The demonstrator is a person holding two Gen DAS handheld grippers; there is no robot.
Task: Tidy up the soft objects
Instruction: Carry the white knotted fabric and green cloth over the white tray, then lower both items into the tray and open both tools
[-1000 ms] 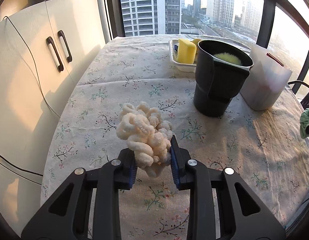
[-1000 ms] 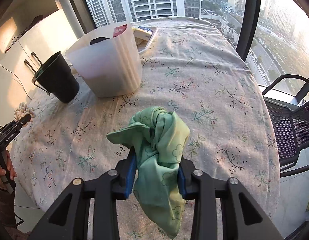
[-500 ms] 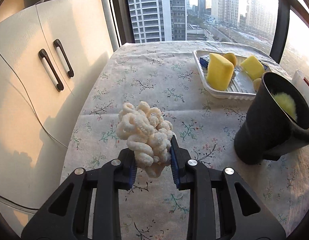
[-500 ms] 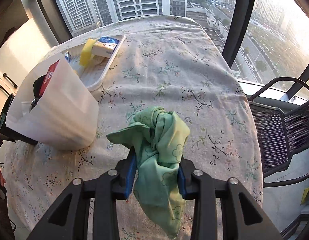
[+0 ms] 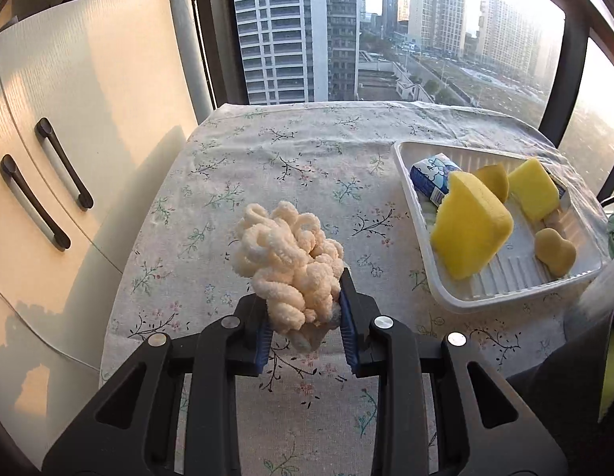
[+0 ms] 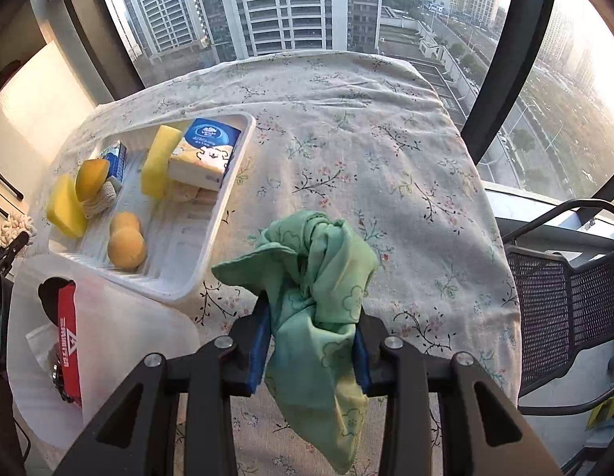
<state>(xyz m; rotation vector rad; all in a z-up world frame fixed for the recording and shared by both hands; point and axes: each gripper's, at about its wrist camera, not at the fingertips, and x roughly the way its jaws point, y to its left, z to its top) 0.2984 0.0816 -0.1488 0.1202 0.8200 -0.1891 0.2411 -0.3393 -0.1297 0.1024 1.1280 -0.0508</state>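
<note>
My left gripper is shut on a cream chenille bundle and holds it above the floral tablecloth, left of the white tray. The tray holds yellow sponges, a small tan sponge and a blue tissue pack. My right gripper is shut on a green cloth that hangs down between the fingers, just right of the same tray. The left gripper with the cream bundle shows at the left edge of the right wrist view.
A translucent white bin with a red-labelled item stands in front of the tray. A black cup edge is at the lower right in the left wrist view. A cabinet stands left of the table, a mesh chair right of it.
Both grippers have moved forward over the table toward the tray, each still holding its item. The black cup and the white bin have slid back toward the near edges of the views.
</note>
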